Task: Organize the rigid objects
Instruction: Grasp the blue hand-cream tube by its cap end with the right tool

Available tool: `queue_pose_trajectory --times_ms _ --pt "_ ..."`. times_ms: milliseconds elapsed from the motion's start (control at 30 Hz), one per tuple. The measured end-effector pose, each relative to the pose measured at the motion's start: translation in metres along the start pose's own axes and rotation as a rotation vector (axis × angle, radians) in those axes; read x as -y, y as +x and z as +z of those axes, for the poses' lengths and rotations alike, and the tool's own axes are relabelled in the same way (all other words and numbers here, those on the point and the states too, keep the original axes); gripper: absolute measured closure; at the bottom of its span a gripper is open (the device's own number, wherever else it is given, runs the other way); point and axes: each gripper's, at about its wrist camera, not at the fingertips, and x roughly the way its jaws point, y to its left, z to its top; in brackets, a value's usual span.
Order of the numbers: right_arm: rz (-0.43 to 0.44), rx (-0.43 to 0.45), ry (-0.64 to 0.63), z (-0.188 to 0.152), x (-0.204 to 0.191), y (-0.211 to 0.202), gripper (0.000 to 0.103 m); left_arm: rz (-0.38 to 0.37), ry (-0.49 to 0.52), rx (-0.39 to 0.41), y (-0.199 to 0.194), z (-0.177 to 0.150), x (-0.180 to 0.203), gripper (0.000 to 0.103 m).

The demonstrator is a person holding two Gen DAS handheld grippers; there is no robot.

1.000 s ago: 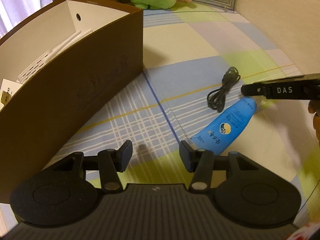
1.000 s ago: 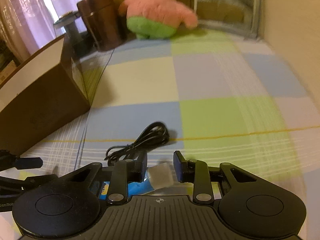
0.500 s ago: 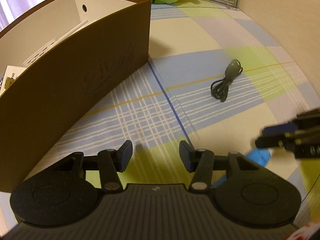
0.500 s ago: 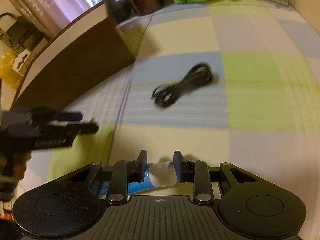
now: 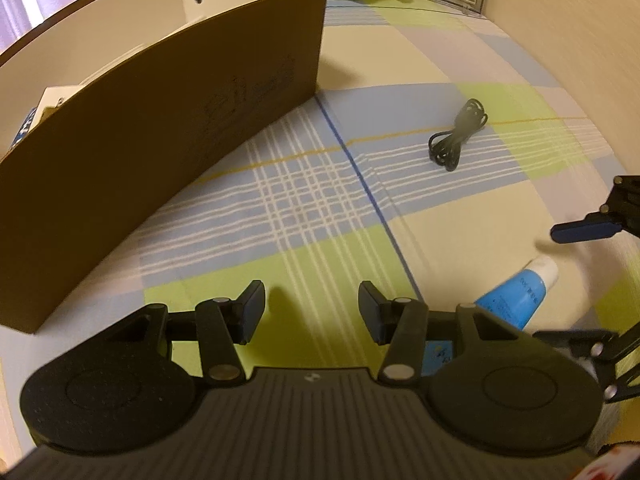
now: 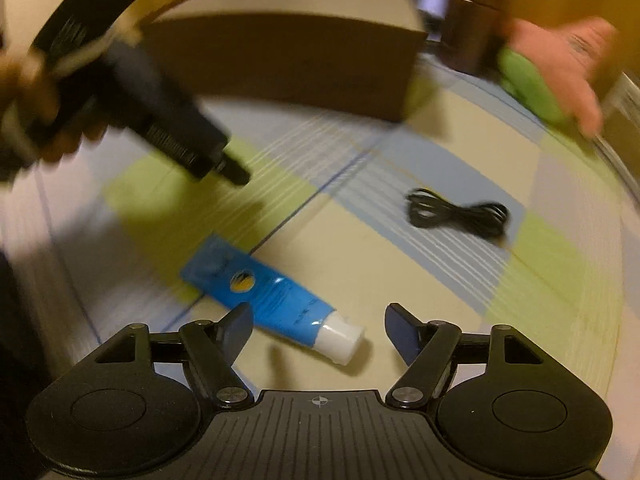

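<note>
Right gripper: the right gripper [image 6: 319,326] has its fingers spread wide and grasps nothing; the white cap of the tube lies between their tips at the lower centre of the right view.
Left gripper: the left gripper [image 5: 311,307] is likewise released and empty, over a bare green check of the cloth at lower centre of the left view.
Tube: the blue plastic squeeze tube with a white cap [image 6: 267,297] lies flat on the checked pastel bedspread [image 5: 408,68], outside the box.
Cable: the coiled black cable [image 5: 458,134] lies at the right of the left view, well apart from the tube.
Box: the long brown cardboard box with a white inside [image 5: 160,120] fills the upper left; pale items lie inside, too hidden to name.
Risks: by my judgement, closing on the round cap alone could squirt the tube sideways; a soft tube may sag or slip in transit; the two grippers sit near each other and could collide.
Writing: the tube carries a round yellow-and-dark emblem and small print, unreadable; embossed lettering on the box wall cannot be made out.
</note>
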Motion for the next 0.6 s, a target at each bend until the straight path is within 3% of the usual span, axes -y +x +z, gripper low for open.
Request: queue_pose_trajectory --times_ms 167,233,333,433,533,600 --pt "0.028 -0.062 -0.165 0.003 -0.013 0.024 0.034 0.009 -0.014 0.005 -0.004 -0.004 -0.003 0.056" --pt "0.045 -0.071 -0.180 0.004 -0.015 0.030 0.044 0.014 -0.018 0.008 -0.006 -0.005 -0.005 0.056" --pt "0.037 -0.077 -0.111 0.005 -0.010 0.032 0.056 0.022 -0.030 0.011 -0.008 -0.008 -0.008 0.056" --pt "0.011 -0.090 0.047 0.007 0.001 0.032 0.070 0.030 -0.045 0.005 -0.008 -0.011 -0.012 0.056" --pt "-0.017 -0.089 0.236 0.005 0.009 0.034 0.073 0.034 -0.056 0.001 -0.008 -0.013 -0.014 0.056" --pt "-0.034 -0.067 0.292 0.005 0.010 0.034 0.073 0.035 -0.057 -0.002 -0.006 -0.014 -0.015 0.056"
